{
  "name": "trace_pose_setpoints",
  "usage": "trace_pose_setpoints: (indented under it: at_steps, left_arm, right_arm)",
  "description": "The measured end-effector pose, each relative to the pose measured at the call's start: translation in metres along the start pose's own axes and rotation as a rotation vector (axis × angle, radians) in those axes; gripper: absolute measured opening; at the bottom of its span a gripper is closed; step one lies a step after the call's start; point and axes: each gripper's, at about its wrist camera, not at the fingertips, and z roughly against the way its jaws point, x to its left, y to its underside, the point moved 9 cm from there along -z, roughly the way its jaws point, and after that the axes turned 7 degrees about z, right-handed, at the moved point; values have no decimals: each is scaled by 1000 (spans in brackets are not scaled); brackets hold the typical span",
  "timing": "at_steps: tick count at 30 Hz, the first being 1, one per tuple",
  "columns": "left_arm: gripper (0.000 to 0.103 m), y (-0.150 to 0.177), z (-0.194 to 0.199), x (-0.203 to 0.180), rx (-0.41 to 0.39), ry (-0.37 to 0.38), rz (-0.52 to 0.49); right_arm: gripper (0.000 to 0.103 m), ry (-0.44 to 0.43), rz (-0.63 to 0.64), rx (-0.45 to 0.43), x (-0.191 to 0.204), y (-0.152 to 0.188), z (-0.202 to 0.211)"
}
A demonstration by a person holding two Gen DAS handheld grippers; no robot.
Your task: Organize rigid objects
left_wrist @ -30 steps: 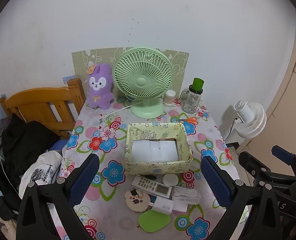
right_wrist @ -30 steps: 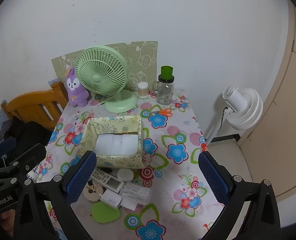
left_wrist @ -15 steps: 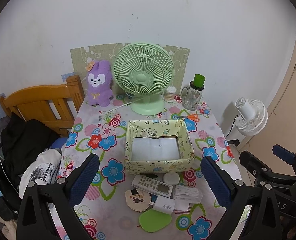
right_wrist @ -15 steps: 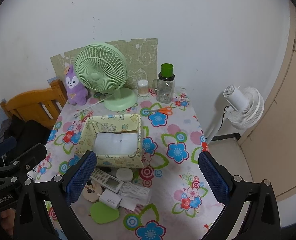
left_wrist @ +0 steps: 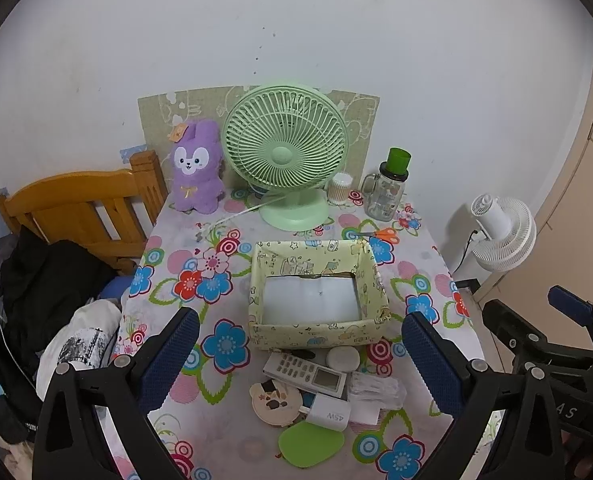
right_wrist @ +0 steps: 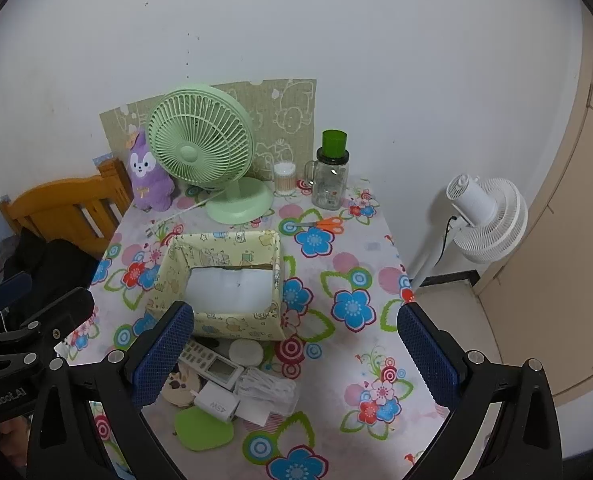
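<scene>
A yellow patterned box (left_wrist: 316, 332) (right_wrist: 232, 322) stands open and empty mid-table. In front of it lie a white remote (left_wrist: 304, 372) (right_wrist: 210, 364), a round white case (left_wrist: 342, 359) (right_wrist: 245, 353), a white charger (left_wrist: 330, 413) (right_wrist: 216, 402), a bagged white cable (left_wrist: 374, 386) (right_wrist: 266, 392), a bear-face disc (left_wrist: 274, 398) and a green oval pad (left_wrist: 310, 442) (right_wrist: 202, 428). My left gripper (left_wrist: 296, 354) and right gripper (right_wrist: 294, 350) are open and empty, held above the table's near edge.
At the back stand a green desk fan (left_wrist: 286, 156), a purple plush rabbit (left_wrist: 196, 168), a cotton-swab jar (left_wrist: 339, 188) and a green-lidded glass jar (left_wrist: 388, 190). Orange scissors (left_wrist: 380, 234) lie nearby. A wooden bed frame (left_wrist: 76, 208) is left; a white floor fan (left_wrist: 500, 232) is right.
Both grippers have drifted slightly, so the table looks a little higher in each view. Nothing on the table has moved; both grippers stay open.
</scene>
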Motion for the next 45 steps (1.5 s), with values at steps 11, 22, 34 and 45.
trace_pose_setpoints:
  at_steps: [11, 22, 34, 45]
  left_arm:
    - [102, -2, -2, -2, -3, -5, -12]
    - [102, 0, -3, -1, 0, -5, -13]
    - [102, 3, -9, -3, 10, -1, -34]
    - [102, 11, -25, 2, 50, -10, -27]
  right_arm:
    - [103, 5, 10, -6, -1, -1, -1]
    - [103, 7, 11, -3, -1, 1, -2]
    - [103, 4, 5, 1, 0, 4, -5]
    - [102, -8, 11, -15, 1, 7, -14]
